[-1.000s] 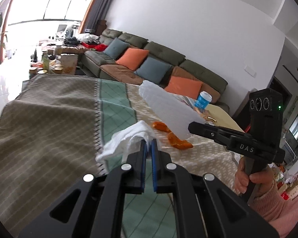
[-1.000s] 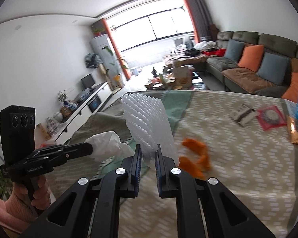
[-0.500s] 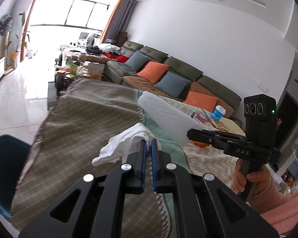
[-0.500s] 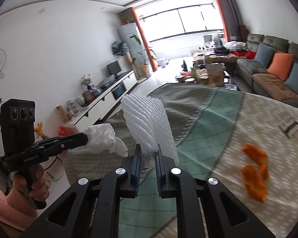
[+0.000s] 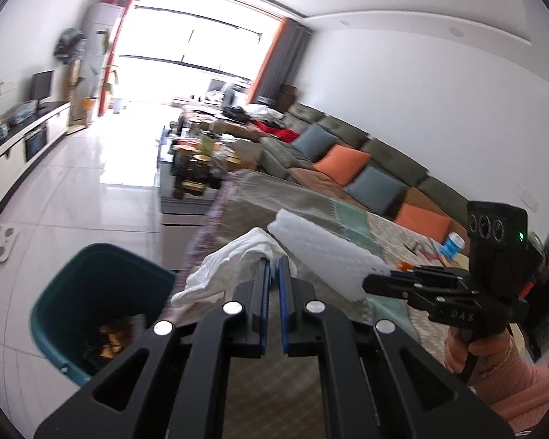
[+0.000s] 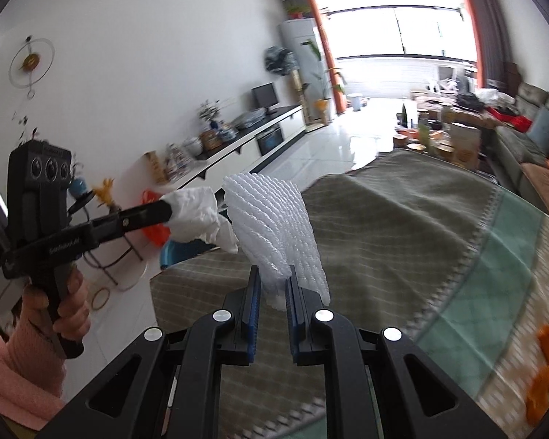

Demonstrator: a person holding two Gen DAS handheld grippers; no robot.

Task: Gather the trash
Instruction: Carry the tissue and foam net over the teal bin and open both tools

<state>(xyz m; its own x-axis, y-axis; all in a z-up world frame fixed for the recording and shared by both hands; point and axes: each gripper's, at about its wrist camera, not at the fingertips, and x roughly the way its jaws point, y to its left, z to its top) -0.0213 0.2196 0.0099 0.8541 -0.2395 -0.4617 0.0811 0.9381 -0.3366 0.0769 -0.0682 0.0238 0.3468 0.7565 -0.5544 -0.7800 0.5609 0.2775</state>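
My left gripper (image 5: 273, 261) is shut on a crumpled white tissue (image 5: 227, 270) and holds it in the air past the table's left edge, above and beside a teal trash bin (image 5: 91, 303) on the floor. The bin holds some orange scraps. My right gripper (image 6: 272, 274) is shut on a white foam fruit net (image 6: 274, 230) and holds it over the table. The net also shows in the left wrist view (image 5: 322, 256), to the right of the tissue. The tissue shows in the right wrist view (image 6: 201, 216) too, with the left gripper (image 6: 166, 212) shut on it.
The table has a grey-green patterned cloth (image 6: 402, 226). Orange peels (image 6: 545, 373) lie on it at the right. A blue cup (image 5: 454, 243) stands at the far end. A sofa with cushions (image 5: 347, 161) and a cluttered coffee table (image 5: 201, 157) lie beyond.
Both grippers have swung left with their loads, away from the table's middle. The teal bin has come fully into the left wrist view, below the tissue.
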